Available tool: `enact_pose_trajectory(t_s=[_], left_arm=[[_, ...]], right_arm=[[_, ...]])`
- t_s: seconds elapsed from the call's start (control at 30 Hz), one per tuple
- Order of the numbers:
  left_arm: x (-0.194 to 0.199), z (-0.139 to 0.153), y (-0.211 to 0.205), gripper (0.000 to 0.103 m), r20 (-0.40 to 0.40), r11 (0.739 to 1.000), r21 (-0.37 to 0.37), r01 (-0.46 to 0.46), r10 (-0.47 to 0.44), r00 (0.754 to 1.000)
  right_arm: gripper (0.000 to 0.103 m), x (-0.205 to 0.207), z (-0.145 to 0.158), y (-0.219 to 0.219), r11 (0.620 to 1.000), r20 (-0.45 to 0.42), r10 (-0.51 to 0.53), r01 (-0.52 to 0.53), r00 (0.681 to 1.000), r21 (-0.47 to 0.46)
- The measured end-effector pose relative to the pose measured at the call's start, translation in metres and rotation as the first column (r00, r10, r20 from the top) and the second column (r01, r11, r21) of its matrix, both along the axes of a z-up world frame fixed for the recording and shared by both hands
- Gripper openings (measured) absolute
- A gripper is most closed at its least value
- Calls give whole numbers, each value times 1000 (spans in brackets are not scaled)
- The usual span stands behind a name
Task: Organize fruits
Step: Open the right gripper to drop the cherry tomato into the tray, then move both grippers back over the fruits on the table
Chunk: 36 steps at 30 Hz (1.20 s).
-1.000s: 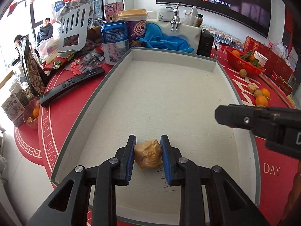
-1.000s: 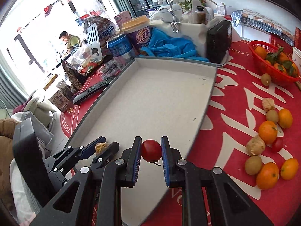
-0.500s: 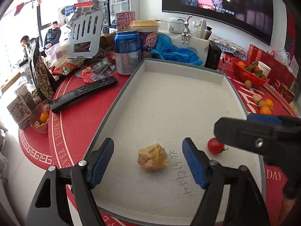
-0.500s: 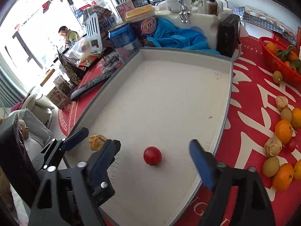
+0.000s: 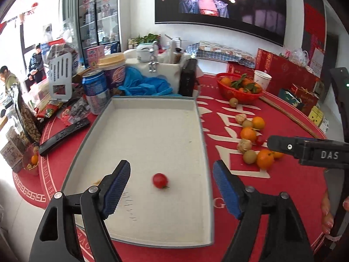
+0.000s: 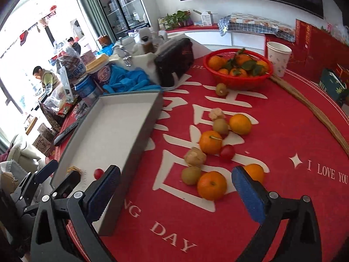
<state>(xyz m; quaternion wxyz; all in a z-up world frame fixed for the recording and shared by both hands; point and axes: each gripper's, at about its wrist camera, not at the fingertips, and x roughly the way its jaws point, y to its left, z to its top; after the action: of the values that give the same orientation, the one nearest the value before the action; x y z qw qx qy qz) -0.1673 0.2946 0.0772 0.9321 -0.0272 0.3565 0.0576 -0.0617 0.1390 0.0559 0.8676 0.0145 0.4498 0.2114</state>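
Red tablecloth [image 6: 283, 135] everywhere, with big cream characters on it plus "I LOVE YOU" and "DAY" printed along the edge nearest the right gripper [image 6: 176, 187]. That gripper hangs over the cloth with its blue pads spread wide and nothing between them. Just ahead of it sits the loose fruit pile: a big orange [image 6: 211, 185] right between the pads' line of sight, a brownish kiwi-looking fruit [image 6: 191, 175] touching its left side, another orange [image 6: 210, 142] further ahead, and a cherry tomato [image 6: 227, 152] tucked against that one. A couple of papery husked fruits are mixed in too. Further out is a red basket [image 6: 237, 80] of leafy oranges, and a white paper cup [image 6: 278, 57] off to its right.

The left gripper [image 5: 172, 187] is also wide open and holding nothing, hovering over the near end of the grey tray [image 5: 202, 131]. A second cherry tomato [image 5: 160, 180] lies on the tray floor just ahead and between its fingers, a bit blurred. A tan husked fruit [image 6: 74, 170] lies in the tray's near corner, mostly hidden behind the left finger in the left wrist view. Some handwritten digits are scrawled on the tray floor near that finger, too small to read. The right tool's arm pokes in from the right of this view with "DAS" on it.

Beyond the tray: a blue can [image 5: 96, 91], a purple cup [image 5: 114, 72] with a label that can't be read, blue cloth, a black remote [image 5: 64, 135] off left, and a TV [image 5: 220, 4] on the wall.
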Motion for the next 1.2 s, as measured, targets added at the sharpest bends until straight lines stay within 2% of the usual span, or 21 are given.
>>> enact_pose_trajectory(t_s=[0.2, 0.3, 0.4, 0.47, 0.6, 0.93, 1.2], left_arm=[[14, 2, -69, 82, -32, 986, 38, 161, -160, 987], [23, -4, -94, 82, -65, 977, 65, 203, -199, 978], [29, -12, -109, 82, -96, 972, 71, 224, -217, 972], [33, -18, -115, 82, -116, 970, 68, 232, -223, 968], [41, -29, -123, 82, -152, 971, 53, 233, -223, 963], [71, -49, -126, 82, -204, 974, 81, 212, -193, 960], [91, -67, -127, 81, -243, 977, 40, 211, -196, 950]], right_arm=[[102, 12, -21, -92, 978, -38, -202, 199, 979, -63], [102, 15, -34, -126, 955, -54, -280, 273, 958, -117], [102, 17, -51, -145, 937, -74, -319, 303, 945, -176], [102, 17, -60, -152, 931, -91, -325, 302, 941, -204], [102, 13, -62, -145, 924, -57, -283, 256, 958, -284], [102, 8, -63, -147, 929, -55, -266, 241, 962, -280], [103, 7, -63, -147, 929, -48, -267, 244, 962, -279]])
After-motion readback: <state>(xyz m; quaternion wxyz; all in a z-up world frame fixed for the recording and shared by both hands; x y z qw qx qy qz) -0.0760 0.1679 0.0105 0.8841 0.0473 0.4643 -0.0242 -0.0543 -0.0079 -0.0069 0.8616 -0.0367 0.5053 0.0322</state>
